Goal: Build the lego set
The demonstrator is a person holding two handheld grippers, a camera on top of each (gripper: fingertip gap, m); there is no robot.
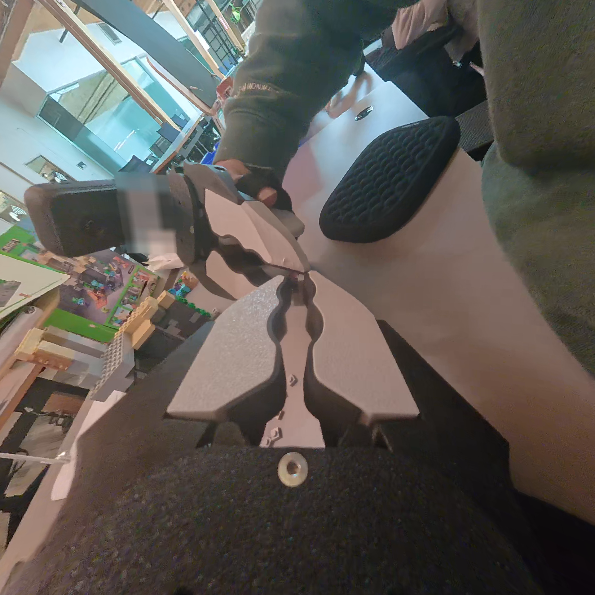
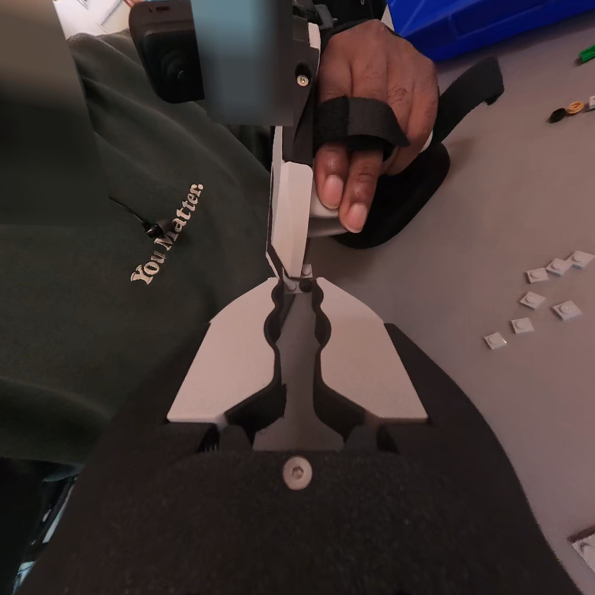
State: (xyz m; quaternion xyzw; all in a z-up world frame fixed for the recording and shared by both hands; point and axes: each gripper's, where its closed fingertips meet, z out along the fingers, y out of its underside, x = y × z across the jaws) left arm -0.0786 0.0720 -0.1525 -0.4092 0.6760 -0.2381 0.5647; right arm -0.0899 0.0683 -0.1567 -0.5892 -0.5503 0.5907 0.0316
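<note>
My left gripper (image 1: 297, 277) has its white jaws drawn narrow, tips pinched on a small grey lego plate (image 2: 297, 284) with round studs and a dark round piece on it. In the left wrist view the plate is nearly hidden, only a sliver with a reddish bit shows between the tips. My right gripper (image 2: 297, 285) is also closed narrow, its tips clamping the same small grey plate from the opposite side. So the plate sits held in the air between both tools, tip to tip, above the pale grey tabletop (image 2: 483, 418).

In the right wrist view the left gripper comes down from above, a hand (image 2: 370, 106) strapped to it with black bands. In the left wrist view the right gripper (image 1: 291, 257) enters from upper left, a hand (image 1: 260, 186) in a dark fingerless glove on it.

Loose small square light grey lego tiles (image 2: 534, 309) lie scattered on the table to the right, well apart from the grippers. Blue plastic bin (image 2: 483, 25) at the far edge. Black textured oval pad (image 1: 389, 180) rests on the table. Partly built grey and tan lego structure (image 1: 128, 341) and a colourful lego box (image 1: 103, 289) sit to the left. Dark green sweatshirt (image 2: 96, 225) fills the left of the right wrist view.
</note>
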